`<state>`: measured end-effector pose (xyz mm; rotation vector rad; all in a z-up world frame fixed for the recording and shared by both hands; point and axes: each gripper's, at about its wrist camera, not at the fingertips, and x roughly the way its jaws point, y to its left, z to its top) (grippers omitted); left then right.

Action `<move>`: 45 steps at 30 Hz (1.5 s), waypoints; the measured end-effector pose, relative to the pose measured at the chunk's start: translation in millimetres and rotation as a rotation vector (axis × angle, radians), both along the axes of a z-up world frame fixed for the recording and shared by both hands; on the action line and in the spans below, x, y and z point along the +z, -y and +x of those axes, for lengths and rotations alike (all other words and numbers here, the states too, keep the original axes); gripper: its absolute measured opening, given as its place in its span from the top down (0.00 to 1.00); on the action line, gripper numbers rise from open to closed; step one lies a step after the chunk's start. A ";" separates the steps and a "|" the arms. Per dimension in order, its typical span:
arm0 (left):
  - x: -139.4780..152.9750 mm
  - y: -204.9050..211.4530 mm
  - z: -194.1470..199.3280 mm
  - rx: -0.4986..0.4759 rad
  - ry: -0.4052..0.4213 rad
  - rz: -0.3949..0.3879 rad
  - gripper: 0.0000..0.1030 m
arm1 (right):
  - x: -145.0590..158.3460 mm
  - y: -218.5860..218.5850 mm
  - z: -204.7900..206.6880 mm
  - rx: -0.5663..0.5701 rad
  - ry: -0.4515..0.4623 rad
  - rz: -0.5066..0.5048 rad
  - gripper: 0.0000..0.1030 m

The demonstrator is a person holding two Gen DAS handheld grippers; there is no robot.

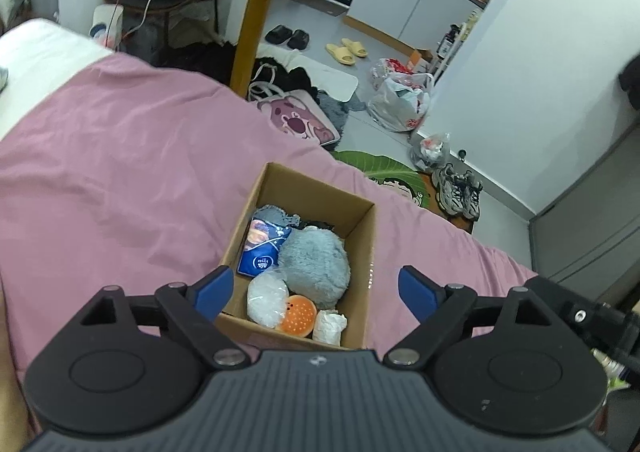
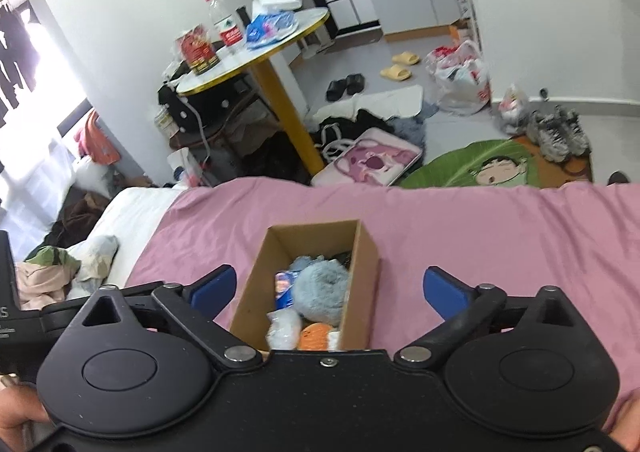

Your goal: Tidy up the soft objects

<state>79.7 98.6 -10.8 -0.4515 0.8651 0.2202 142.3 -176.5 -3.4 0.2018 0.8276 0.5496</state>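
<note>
Both hand-held grippers — left (image 1: pixel 316 294), right (image 2: pixel 330 294) — gape empty above the cardboard box (image 1: pixel 362 252).

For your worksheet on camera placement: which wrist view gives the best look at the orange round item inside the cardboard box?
The left wrist view: the orange round item shows nearly whole, dots visible, in the cardboard box. In the right wrist view the gripper body covers part of it.
</note>
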 end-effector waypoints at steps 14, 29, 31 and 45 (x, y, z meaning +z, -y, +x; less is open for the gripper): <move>35.2 36.3 -20.0 -0.034 0.033 0.107 0.08 | 17.1 59.0 -20.2 -0.042 0.015 0.073 0.00; 55.6 63.9 -40.3 -0.081 0.044 0.199 0.07 | 23.2 66.9 -52.1 -0.031 0.061 -0.041 0.00; 55.2 67.1 -42.3 -0.092 0.043 0.205 0.07 | 24.7 70.7 -55.9 -0.034 0.064 -0.044 0.00; 50.1 89.5 -56.4 -0.154 0.035 0.229 0.07 | 28.1 90.1 -77.9 -0.052 0.076 -0.053 0.00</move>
